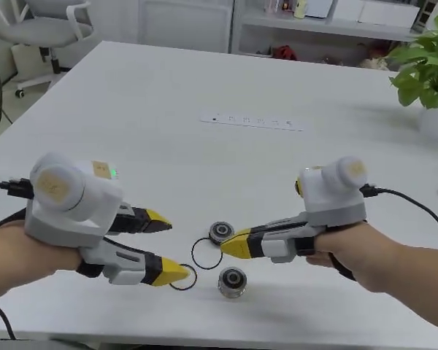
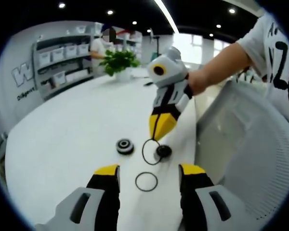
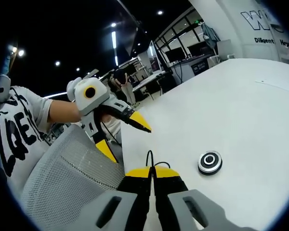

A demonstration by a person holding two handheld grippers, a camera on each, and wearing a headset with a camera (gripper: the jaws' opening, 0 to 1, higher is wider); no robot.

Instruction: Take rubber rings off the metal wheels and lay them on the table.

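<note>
Your right tongs (image 1: 237, 246) are closed on a rubber ring (image 2: 143, 152).
It hangs leftward off the tips, tabletop (image 1: 204, 146) close beneath; your left tongs (image 2: 150, 168) gape open beside it.

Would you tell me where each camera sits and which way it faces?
Head view: headset, down onto the white table; forearms, left gripper, right gripper.
Left gripper view: on that gripper, facing the right one; own open jaws flank a black rubber ring.
Right gripper view: on that gripper, facing the left one; own jaws shut on another ring.
Shared: each shows the other gripper.
</note>
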